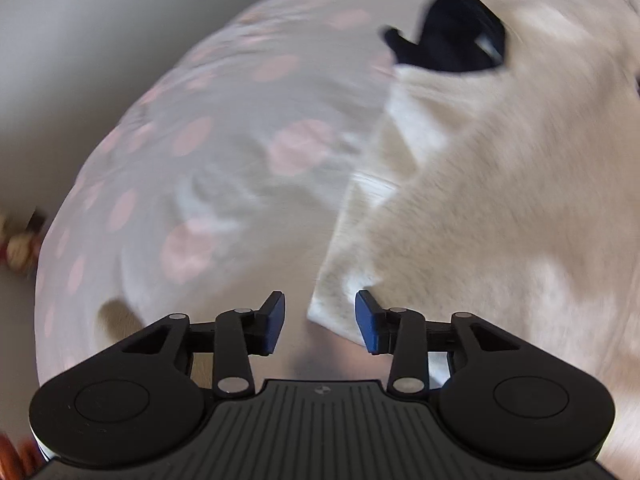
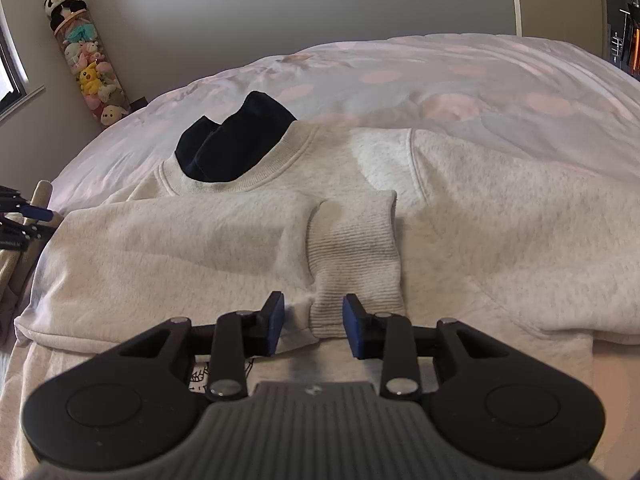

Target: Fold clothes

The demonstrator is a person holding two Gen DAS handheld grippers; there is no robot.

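A cream sweatshirt [image 2: 500,216] lies spread on the bed, one sleeve folded across its chest. That sleeve's ribbed cuff [image 2: 354,256] ends just ahead of my right gripper [image 2: 313,326], which is open with the cuff's near edge between its blue pads. A dark navy garment [image 2: 232,140] lies at the collar. The left wrist view is blurred. There the sweatshirt [image 1: 500,208] fills the right side, and a corner of it [image 1: 332,312] lies between the fingers of my open left gripper [image 1: 320,320]. The navy garment [image 1: 448,36] shows at the top.
The bed cover [image 2: 460,76] is white with pink dots [image 1: 192,136]. A tall clear tube of plush toys [image 2: 90,68] stands in the room's far left corner. My left gripper's fingers [image 2: 24,216] show at the right wrist view's left edge, by a wooden post [image 2: 40,196].
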